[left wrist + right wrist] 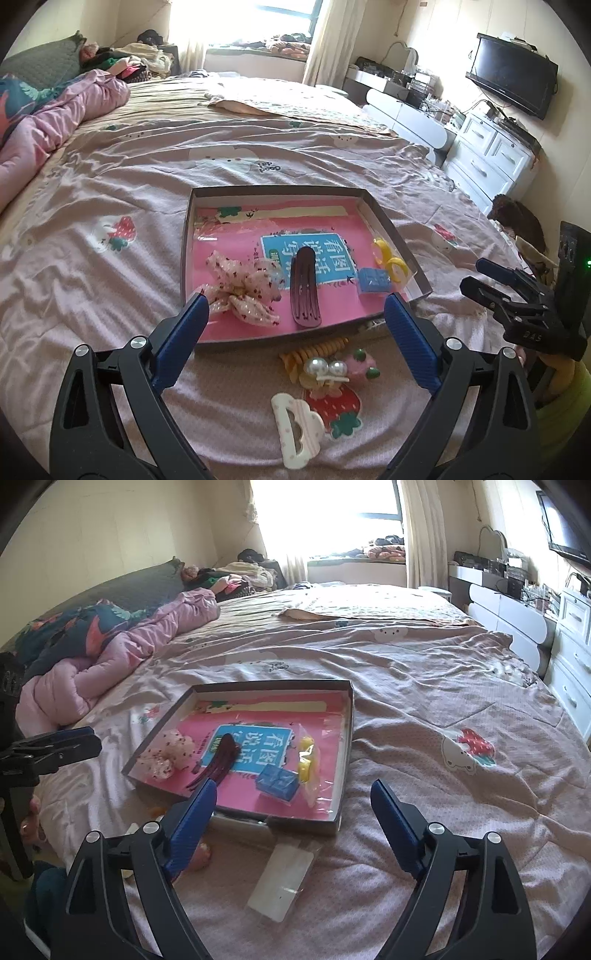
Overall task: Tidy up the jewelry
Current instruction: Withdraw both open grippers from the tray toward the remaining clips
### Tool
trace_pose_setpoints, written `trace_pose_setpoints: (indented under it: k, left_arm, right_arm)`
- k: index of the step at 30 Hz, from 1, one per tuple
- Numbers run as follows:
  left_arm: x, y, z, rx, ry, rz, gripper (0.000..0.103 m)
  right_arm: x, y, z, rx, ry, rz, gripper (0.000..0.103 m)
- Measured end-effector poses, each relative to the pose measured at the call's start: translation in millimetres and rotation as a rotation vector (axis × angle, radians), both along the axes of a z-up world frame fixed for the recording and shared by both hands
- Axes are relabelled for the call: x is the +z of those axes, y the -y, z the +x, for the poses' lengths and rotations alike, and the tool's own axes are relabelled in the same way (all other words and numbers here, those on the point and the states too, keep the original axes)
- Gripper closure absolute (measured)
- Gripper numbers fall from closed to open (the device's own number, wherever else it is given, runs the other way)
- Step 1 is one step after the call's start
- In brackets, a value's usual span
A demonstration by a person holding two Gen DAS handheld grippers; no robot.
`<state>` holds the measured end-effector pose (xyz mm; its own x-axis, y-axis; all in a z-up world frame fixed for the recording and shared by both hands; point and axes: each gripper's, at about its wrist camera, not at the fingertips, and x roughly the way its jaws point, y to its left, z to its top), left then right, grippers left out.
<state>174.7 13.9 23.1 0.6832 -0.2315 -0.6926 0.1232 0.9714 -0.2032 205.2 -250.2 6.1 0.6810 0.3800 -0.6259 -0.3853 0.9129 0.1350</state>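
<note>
A shallow box tray (384, 221) (347, 738) with a pink floor lies on the bed. In it are a floral fabric bow (240, 291) (168, 755), a dark maroon hair clip (304, 291) (218, 762), a small blue box (373, 280) (277, 781) and yellow rings in a clear bag (389, 258) (308, 764). In front of the tray lie a yellow coil hair tie with pearls (321, 360), a pink strawberry clip (364, 363) and a cream claw clip (297, 430). My left gripper (295, 314) is open and empty above them. My right gripper (293, 797) is open and empty over the tray's near edge.
A clear flat plastic packet (282, 880) lies on the sheet in front of the tray. A pink quilt (110, 657) is bunched at the left. White drawers (491, 158) and a wall TV (513, 74) stand at the right. A brown dog (517, 221) sits by the bed edge.
</note>
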Motion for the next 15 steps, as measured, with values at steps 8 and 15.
trace_pose_setpoints:
  k: [8, 15]
  left_arm:
    - [-6, 0, -20, 0.012, -0.002, 0.014, 0.016]
    - [-11, -1, -35, 0.025, 0.001, 0.040, 0.016]
  right_arm:
    - [3, -5, -18, 0.032, 0.004, -0.001, 0.020]
    - [-3, -13, -32, 0.058, -0.006, -0.006, 0.020]
